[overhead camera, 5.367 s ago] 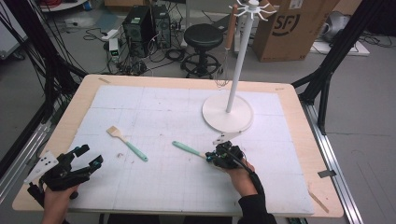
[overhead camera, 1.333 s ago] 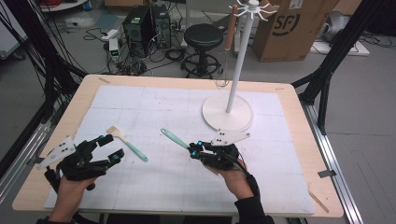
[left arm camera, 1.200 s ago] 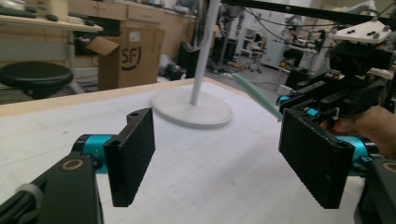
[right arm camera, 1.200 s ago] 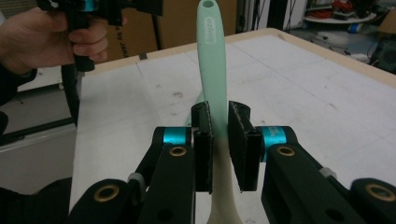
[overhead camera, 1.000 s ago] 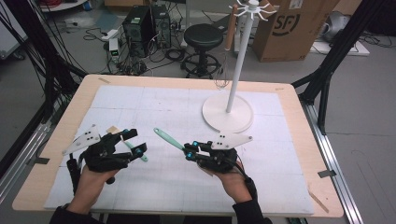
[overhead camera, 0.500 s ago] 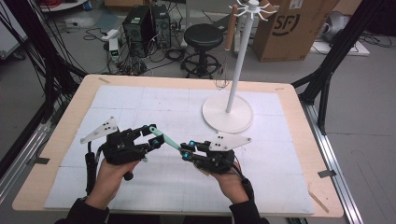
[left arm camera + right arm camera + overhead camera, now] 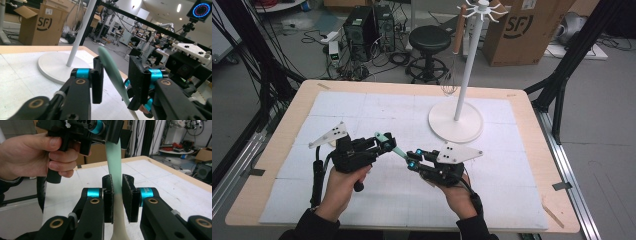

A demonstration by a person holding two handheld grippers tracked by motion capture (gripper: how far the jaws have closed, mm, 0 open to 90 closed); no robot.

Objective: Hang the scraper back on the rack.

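Observation:
A spatula (image 7: 396, 148) with a mint-green handle and a cream blade is held off the white mat (image 7: 362, 107). My right gripper (image 7: 412, 159) is shut on it where the green meets the cream; in the right gripper view the jaws (image 7: 117, 178) press both sides of the spatula (image 7: 113, 155). My left gripper (image 7: 386, 141) has come to the handle's free end. In the left gripper view its jaws (image 7: 116, 62) stand open with the green handle (image 7: 111, 70) between them, a gap on either side. The left gripper (image 7: 110, 130) and the hand holding it show at the top of the right gripper view.
A white stand with a round base (image 7: 455, 121) and a tall pole (image 7: 467, 65) rises at the mat's back right; a whisk with a wooden handle (image 7: 457, 35) hangs from its top. Behind the table are a stool (image 7: 428, 37) and a cardboard box (image 7: 522, 30).
My left gripper has swept right across the mat to the spatula's handle end. The right gripper lifted the spatula and carried it a little left towards it.

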